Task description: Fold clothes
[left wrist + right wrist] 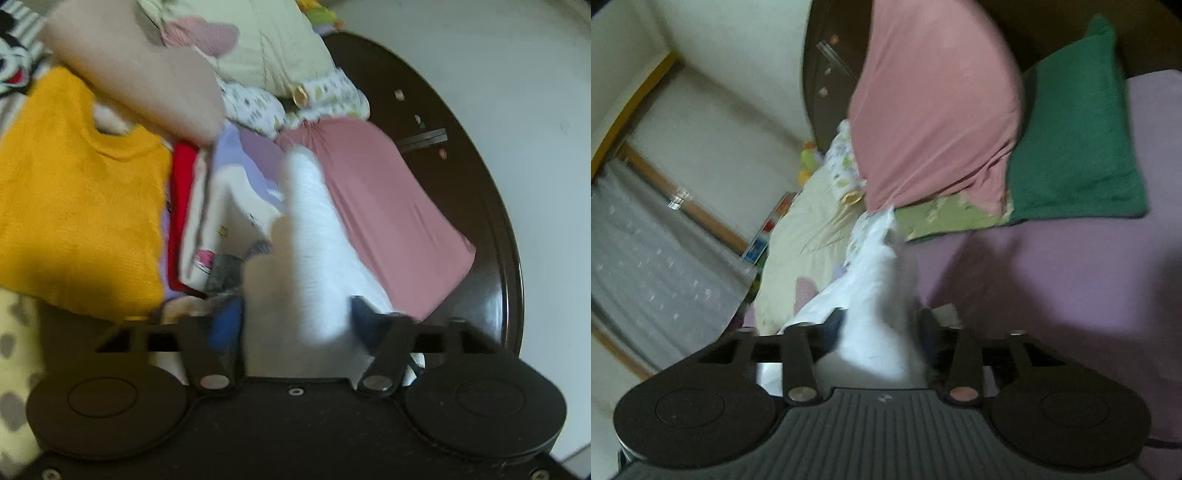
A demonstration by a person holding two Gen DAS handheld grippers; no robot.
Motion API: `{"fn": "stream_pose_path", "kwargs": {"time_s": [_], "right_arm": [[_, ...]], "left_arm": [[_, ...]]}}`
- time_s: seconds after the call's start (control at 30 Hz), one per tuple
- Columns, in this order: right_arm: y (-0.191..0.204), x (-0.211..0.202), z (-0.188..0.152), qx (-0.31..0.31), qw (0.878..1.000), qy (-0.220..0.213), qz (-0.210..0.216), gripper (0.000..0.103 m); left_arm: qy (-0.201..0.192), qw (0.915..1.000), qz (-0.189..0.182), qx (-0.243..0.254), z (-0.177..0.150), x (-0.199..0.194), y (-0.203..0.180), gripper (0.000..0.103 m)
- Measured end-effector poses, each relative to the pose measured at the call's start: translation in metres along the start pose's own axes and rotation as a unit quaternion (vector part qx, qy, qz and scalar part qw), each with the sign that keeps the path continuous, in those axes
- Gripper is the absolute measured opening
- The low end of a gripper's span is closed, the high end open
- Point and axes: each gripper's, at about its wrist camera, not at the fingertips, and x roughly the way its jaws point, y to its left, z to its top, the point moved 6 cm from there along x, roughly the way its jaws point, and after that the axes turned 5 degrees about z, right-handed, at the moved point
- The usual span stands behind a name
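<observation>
step: white garment (314, 236) is lifted | left gripper (295, 314) clenched on it | right gripper (879, 332) likewise | advice: tension is kept even, corners are matched

Both wrist views look closely along their fingers (sharing pink cloth (373, 206))

White ribbed garment (314, 229), bunched into a narrow strip, rises w/ its near end at the left gripper (295, 317); seen again (882, 295) at the right gripper (879, 332), just beside the pink cloth (934, 110), motion-blurred.
</observation>
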Motion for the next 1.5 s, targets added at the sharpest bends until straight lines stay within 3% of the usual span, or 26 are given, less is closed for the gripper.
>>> {"fn": "stream_pose_path", "kwargs": {"time_s": [0.1, 0.27, 0.33, 0.47, 0.6, 0.7, 0.8, 0.93, 1.03, 1.07, 1.13, 1.27, 1.33, 1.43, 1.5], "right_arm": [[0.015, -0.027, 0.005, -0.025, 0.999, -0.035, -0.009, 0.069], [0.033, -0.075, -0.006, -0.09, 0.991, -0.073, -0.07, 0.072], [0.038, -0.089, -0.019, -0.101, 0.988, -0.078, -0.083, 0.074], [0.071, -0.114, -0.069, -0.125, 0.988, -0.048, -0.073, 0.085], [0.121, -0.111, -0.138, -0.138, 0.99, 0.01, -0.041, 0.097], [0.168, -0.105, -0.19, -0.145, 0.988, 0.052, -0.008, 0.103], [0.219, -0.109, -0.245, -0.167, 0.981, 0.093, 0.017, 0.103], [0.289, -0.115, -0.324, -0.229, 0.962, 0.146, 0.033, 0.103], [0.328, -0.119, -0.383, -0.269, 0.945, 0.181, 0.037, 0.103], [0.341, -0.13, -0.399, -0.279, 0.941, 0.19, 0.038, 0.103], [0.36, -0.139, -0.431, -0.298, 0.93, 0.209, 0.042, 0.103], [0.388, -0.163, -0.477, -0.332, 0.912, 0.238, 0.043, 0.103], [0.399, -0.176, -0.496, -0.357, 0.9, 0.248, 0.041, 0.103], [0.414, -0.191, -0.517, -0.393, 0.884, 0.249, 0.041, 0.103], [0.421, -0.201, -0.527, -0.408, 0.878, 0.248, 0.038, 0.103]], "left_arm": [[-0.009, 0.9998, -0.016, 0.006, 0.0, -0.026, 0.003, 0.07], [-0.029, 0.9995, 0.007, 0.011, 0.0, -0.078, 0.031, 0.072], [-0.036, 0.9991, 0.02, 0.013, -0.002, -0.106, 0.047, 0.079], [-0.037, 0.9984, 0.042, 0.01, -0.01, -0.166, 0.083, 0.085], [-0.061, 0.9918, 0.097, 0.058, -0.016, -0.238, 0.11, 0.087], [-0.097, 0.976, 0.163, 0.107, -0.02, -0.297, 0.127, 0.093], [-0.152, 0.949, 0.237, 0.142, -0.028, -0.362, 0.143, 0.099], [-0.209, 0.9132, 0.312, 0.158, -0.048, -0.434, 0.162, 0.103], [-0.233, 0.8837, 0.368, 0.17, -0.066, -0.474, 0.178, 0.103], [-0.237, 0.8775, 0.38, 0.172, -0.071, -0.486, 0.183, 0.103], [-0.243, 0.87, 0.392, 0.173, -0.083, -0.501, 0.191, 0.103], [-0.241, 0.8747, 0.38, 0.179, -0.104, -0.517, 0.207, 0.103], [-0.241, 0.8704, 0.39, 0.18, -0.113, -0.525, 0.213, 0.103], [-0.231, 0.8716, 0.399, 0.166, -0.12, -0.529, 0.219, 0.103], [-0.221, 0.8651, 0.419, 0.164, -0.123, -0.528, 0.22, 0.103]]}}
